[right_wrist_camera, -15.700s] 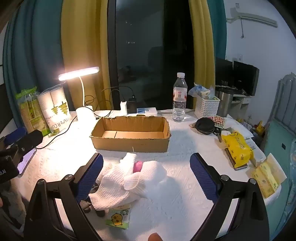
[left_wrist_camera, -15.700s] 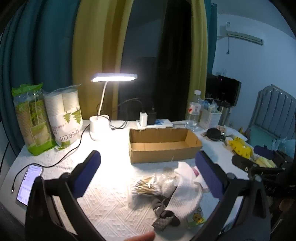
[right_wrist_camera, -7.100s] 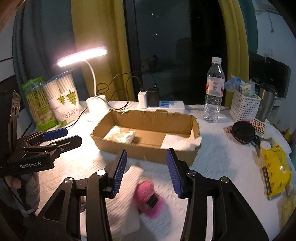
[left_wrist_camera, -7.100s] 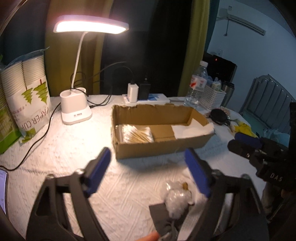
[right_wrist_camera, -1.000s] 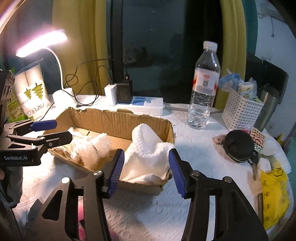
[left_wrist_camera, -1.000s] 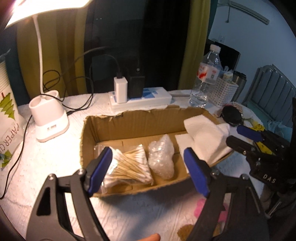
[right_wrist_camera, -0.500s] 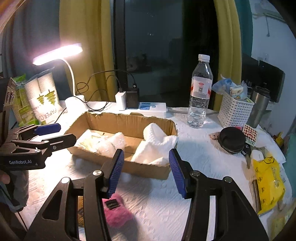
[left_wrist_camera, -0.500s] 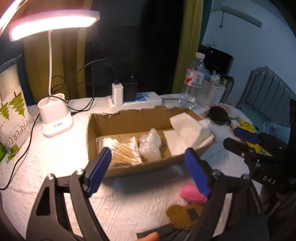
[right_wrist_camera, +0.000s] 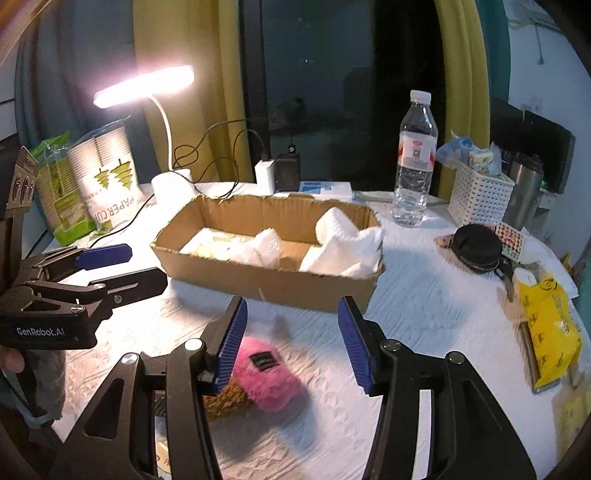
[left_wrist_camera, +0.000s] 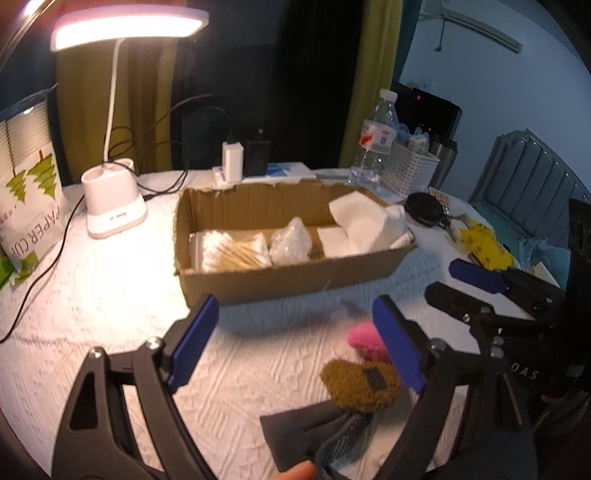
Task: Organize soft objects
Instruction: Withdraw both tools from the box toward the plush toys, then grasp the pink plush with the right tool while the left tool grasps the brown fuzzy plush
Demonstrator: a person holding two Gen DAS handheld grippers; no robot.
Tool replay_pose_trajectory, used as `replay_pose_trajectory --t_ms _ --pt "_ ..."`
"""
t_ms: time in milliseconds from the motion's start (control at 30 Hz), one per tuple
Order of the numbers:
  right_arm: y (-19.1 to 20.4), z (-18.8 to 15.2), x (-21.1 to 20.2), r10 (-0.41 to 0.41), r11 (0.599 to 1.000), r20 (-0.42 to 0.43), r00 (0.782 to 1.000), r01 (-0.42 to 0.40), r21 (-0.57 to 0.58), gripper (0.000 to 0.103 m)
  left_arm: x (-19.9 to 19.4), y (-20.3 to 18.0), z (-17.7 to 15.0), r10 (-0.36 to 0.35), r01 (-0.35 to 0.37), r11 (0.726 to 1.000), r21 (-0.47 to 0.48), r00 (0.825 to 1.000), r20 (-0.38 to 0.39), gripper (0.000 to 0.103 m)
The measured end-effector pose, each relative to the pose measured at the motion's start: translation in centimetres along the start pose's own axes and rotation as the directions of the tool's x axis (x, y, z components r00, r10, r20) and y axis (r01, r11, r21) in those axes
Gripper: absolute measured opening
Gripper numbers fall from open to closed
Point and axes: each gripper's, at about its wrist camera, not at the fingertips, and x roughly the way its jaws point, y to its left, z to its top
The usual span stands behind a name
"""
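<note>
"GenRobot.AI" is printed on the left gripper [right_wrist_camera: 110,267], and "PAPER CUP" on the cup bag [right_wrist_camera: 107,177] at the desk's far left edge.

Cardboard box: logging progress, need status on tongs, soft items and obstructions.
Left tongs and right tongs open, empty. Cardboard box holds cotton swabs, plastic bag, white towel. Pink pouch, brown pouch on table. Nothing obstructing.

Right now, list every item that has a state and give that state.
Lamp: on.
Box: open, partly filled.
Towel: in box, draped over its right end.
Swabs: in box.
Pink fuzzy: on table, outside box.
Bottle: upright, capped.
Left gripper: open, empty.
Right gripper: open, empty.
</note>
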Motion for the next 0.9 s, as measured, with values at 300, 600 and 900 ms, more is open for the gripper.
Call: replay_pose_trajectory --t_ms 300,600,900 --pt "0.9 -2.2 1.6 0.055 0.998 -0.053 0.997 -0.055 -0.005 0.067 0.5 0.6 -2.5 0.015 -0.017 0.999 -0.028 0.999 -0.044 0.087" --pt "0.8 -3.6 4.6 0.108 0.994 -0.158 0.982 -0.105 0.022 0.067 1.4 0.8 -3.7 0.027 -0.031 0.999 -0.040 0.996 -0.082 0.087" --pt "-0.7 -4.2 4.7 0.132 0.990 -0.172 0.976 -0.121 0.072 0.045 2.7 -0.3 -3.8 0.028 -0.031 0.999 -0.019 0.993 -0.117 0.087"
